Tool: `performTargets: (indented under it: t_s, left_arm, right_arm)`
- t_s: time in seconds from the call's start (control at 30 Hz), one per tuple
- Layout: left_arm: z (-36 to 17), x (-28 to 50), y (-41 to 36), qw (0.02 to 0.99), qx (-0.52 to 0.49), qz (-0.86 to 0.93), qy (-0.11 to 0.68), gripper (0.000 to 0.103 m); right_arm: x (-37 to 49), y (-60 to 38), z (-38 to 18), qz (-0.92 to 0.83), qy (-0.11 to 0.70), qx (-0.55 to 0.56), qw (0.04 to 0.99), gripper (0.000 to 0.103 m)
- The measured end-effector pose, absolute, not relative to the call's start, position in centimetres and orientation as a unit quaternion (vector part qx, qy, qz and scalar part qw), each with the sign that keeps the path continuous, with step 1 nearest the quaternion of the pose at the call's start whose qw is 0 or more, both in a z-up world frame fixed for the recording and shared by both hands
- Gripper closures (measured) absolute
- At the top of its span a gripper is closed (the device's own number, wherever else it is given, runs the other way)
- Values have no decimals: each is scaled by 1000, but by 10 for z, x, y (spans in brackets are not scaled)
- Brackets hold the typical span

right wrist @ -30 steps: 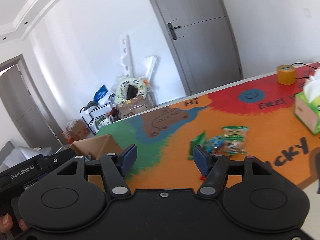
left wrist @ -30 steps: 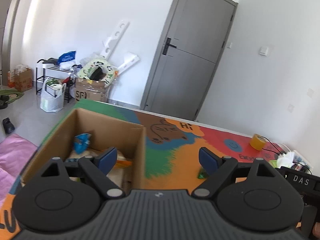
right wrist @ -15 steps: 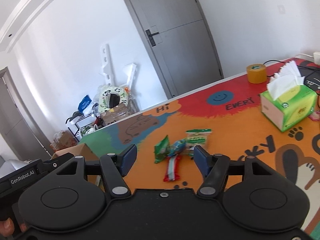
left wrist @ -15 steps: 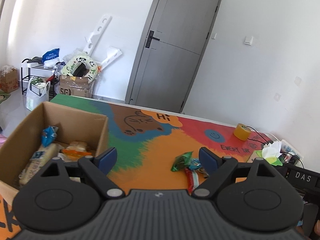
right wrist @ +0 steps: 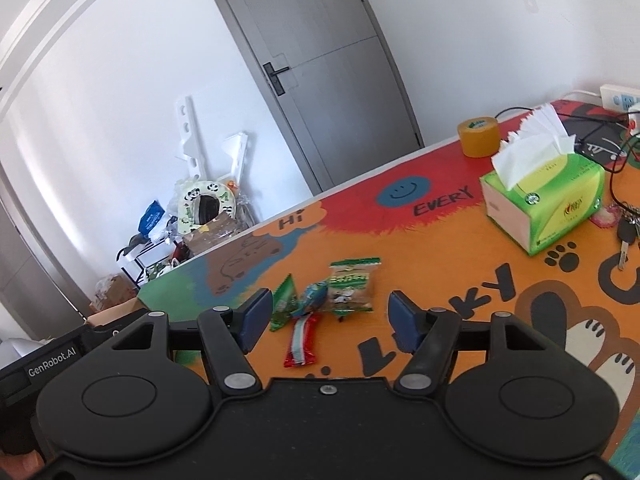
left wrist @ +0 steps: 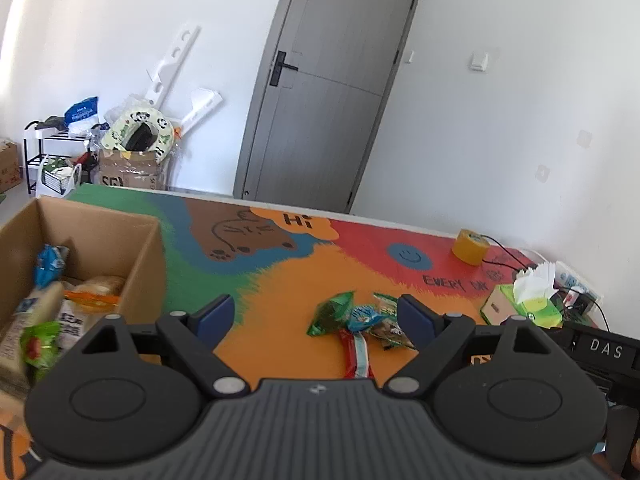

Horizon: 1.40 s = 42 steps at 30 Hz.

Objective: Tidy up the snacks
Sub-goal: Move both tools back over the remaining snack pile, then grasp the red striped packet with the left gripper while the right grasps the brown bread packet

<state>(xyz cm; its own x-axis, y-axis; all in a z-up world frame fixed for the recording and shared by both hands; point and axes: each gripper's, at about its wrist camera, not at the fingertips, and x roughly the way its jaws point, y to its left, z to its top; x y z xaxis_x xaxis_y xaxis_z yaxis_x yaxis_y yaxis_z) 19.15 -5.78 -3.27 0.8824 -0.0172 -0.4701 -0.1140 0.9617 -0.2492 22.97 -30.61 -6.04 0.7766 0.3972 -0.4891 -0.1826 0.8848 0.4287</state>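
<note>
A small pile of snack packets lies on the colourful table mat: a green pouch [left wrist: 330, 314] [right wrist: 285, 304], a blue packet [left wrist: 365, 317] [right wrist: 315, 296], a red-and-white stick [left wrist: 356, 354] [right wrist: 303, 342] and a green-topped biscuit pack [right wrist: 352, 286] [left wrist: 390, 330]. A cardboard box [left wrist: 148, 240] at the left holds several snacks. My left gripper [left wrist: 316, 316] is open above the mat, its right finger in front of the pile. My right gripper [right wrist: 328, 316] is open too, with the pile seen between its fingers farther ahead. Neither holds anything.
A green tissue box [right wrist: 548, 204] [left wrist: 524, 304], a roll of yellow tape [right wrist: 478, 136] [left wrist: 470, 246], keys [right wrist: 626, 236] and cables sit on the table's right side. A black device marked DAS [left wrist: 604, 350] is at the right edge. Beyond the table: a grey door, clutter, a shelf.
Both views have swung from the cardboard box toward the snack pile, which now sits nearer and centred before the fingers. The box has slid to the left edge. Both grippers stay open.
</note>
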Motion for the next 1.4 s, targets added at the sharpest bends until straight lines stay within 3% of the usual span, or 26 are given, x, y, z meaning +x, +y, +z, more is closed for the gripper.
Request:
performTargets:
  t_s: [0.2, 0.77, 1.13, 1.2, 1.23, 1.27, 1.4]
  left_arm:
    - [-43, 207, -71, 958, -125, 20, 256, 19]
    - [-87, 262, -111, 943, -98, 7, 318, 45]
    - [-115, 293, -123, 933, -89, 20, 347, 55]
    - [-119, 295, -123, 932, -88, 20, 351, 59]
    - [-121, 297, -123, 931, -87, 19, 353, 67]
    - [-122, 298, -123, 930, -89, 16, 355, 82]
    - [-124, 297, -119, 930, -102, 1, 352, 85]
  right_arm:
    - [241, -315, -74, 150, 308, 190, 920, 39]
    - [279, -335, -108, 144, 341, 209, 905, 39]
    - [303, -334, -127, 146, 365, 213, 895, 39]
    - [307, -331, -129, 149, 367, 212, 893, 39]
    - [309, -329, -130, 151, 368, 211, 893, 39]
    - [310, -328, -131, 153, 370, 210, 892, 39]
    - [316, -323, -132, 156, 373, 206, 891, 39]
